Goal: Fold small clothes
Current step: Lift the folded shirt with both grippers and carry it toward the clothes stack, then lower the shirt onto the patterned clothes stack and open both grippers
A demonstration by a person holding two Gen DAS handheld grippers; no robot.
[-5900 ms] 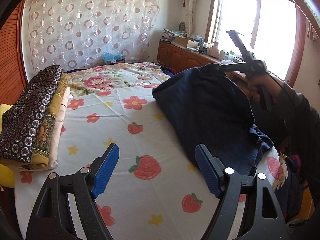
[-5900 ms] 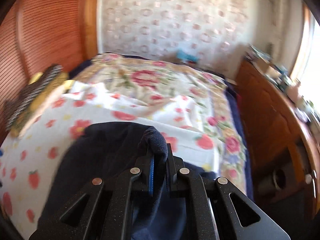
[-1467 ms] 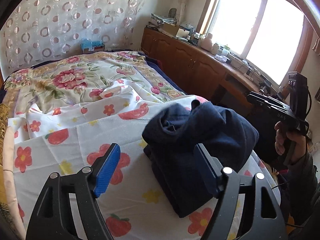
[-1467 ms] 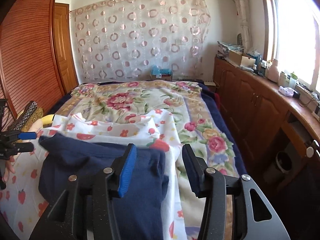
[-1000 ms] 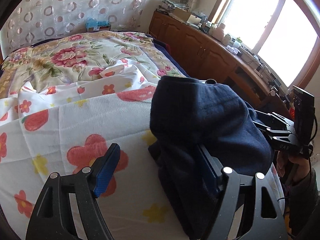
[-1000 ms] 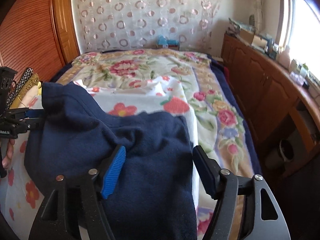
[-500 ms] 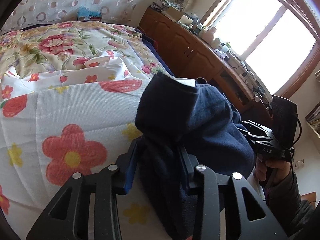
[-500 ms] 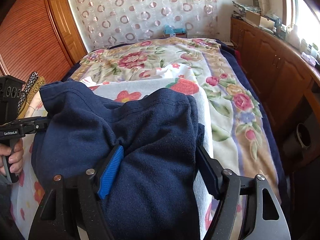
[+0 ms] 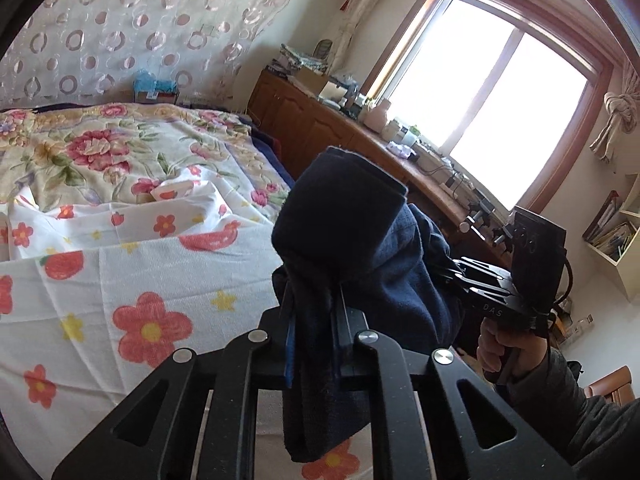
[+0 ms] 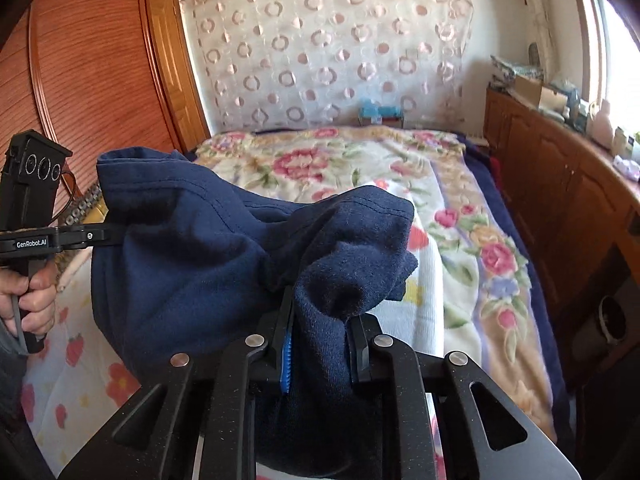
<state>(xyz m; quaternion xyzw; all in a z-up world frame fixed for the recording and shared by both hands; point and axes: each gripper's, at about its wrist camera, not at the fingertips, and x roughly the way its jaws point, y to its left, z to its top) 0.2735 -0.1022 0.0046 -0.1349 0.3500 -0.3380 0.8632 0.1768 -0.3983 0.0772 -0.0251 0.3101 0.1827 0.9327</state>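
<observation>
Both tools have gone from wide to closing, left tool [image 9: 314, 344] and right tool [image 10: 320, 348] pinching the navy garment [image 10: 192, 248] above the bed [image 10: 460, 248]; only left view shows the window [image 9: 492, 116].

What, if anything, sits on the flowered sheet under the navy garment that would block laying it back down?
Nothing visible does. Both claws, left claw and right claw, are closing on the navy garment with cloth between their jaws, and the flowered sheet beside it shows bare. The patch directly under the cloth is hidden.
</observation>
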